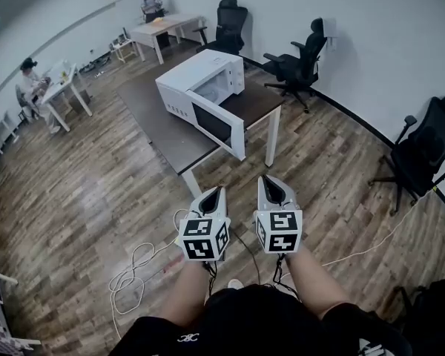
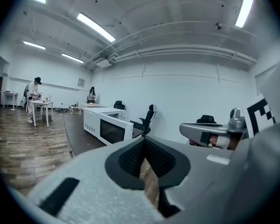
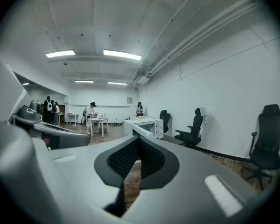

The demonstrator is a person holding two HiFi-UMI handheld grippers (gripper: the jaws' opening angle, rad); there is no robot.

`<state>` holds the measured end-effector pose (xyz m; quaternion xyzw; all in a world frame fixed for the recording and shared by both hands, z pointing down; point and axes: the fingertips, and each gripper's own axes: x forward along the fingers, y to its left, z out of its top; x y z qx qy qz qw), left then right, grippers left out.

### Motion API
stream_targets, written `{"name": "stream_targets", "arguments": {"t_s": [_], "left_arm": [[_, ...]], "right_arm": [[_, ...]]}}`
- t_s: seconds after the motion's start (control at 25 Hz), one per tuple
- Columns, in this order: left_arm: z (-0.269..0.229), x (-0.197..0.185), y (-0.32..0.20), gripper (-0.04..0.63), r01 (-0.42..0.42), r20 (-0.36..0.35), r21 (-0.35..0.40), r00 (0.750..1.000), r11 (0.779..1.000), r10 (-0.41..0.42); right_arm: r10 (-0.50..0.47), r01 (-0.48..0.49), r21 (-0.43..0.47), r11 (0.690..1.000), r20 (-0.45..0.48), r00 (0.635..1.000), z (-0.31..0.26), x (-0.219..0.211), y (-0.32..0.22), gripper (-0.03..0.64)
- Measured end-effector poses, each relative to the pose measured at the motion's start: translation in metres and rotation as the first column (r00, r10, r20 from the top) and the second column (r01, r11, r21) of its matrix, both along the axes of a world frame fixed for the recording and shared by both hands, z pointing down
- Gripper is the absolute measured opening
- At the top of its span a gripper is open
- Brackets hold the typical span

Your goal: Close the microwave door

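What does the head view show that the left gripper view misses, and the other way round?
Only the head view: the white cable looped on the wooden floor, the wearer's forearms, and a look down on the microwave's door, which stands open.

Only the left gripper view: the ceiling lights and the pipes running under the ceiling.

Both: the white microwave on its dark table, black office chairs, people at the far desks, and the left tongs and right tongs, shut with nothing in them.
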<state>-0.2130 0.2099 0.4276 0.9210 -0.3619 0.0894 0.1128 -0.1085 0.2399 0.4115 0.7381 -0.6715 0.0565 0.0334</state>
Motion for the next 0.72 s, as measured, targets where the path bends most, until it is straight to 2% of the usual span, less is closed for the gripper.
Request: {"name": "stream_targets", "arguments": {"t_s": [0.48,0.72], "left_arm": [[0.008,-0.024,-0.038,0.011,-0.040,-0.017,-0.007,0.999,0.999,0.040],[0.011,-0.041,-0.053,0.011,-0.047,-0.017,-0.018,0.999,0.999,0.047]], "right_arm": [[0.030,-0.030,-0.016,0.999,-0.018,0.999,0.009,-0.029,-0.042,0.010],[0.047,-0.047,-0.027,0.999,-0.013,0.999,0.014,-0.044,-0.059,0.032]]}}
